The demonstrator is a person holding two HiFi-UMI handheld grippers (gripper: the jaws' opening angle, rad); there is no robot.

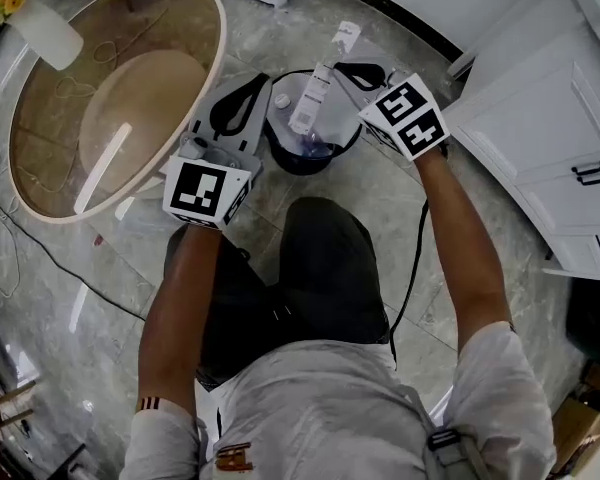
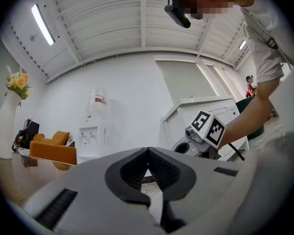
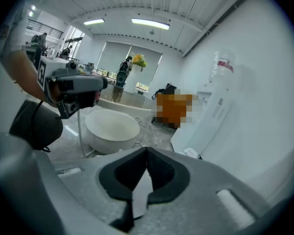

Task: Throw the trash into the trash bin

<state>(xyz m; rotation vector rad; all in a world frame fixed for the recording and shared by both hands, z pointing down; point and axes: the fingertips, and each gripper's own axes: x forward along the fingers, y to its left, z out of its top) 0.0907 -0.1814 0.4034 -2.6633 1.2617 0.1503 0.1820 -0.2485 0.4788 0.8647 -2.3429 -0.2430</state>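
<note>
Grey handheld left tool (image 1: 248,86) and right tool (image 1: 365,71), jaws closed together and gripping nothing, flank a black round trash bin (image 1: 352,144).

head overhead; left view sees right tool (image 2: 183,143)

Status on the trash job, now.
Done: a bottle lies in the trash bin. In hand: left gripper shut and empty; right gripper shut, a white wrapper reaching into the bin at its tips, grip unclear. Left: one white scrap on the floor beyond the bin.
</note>
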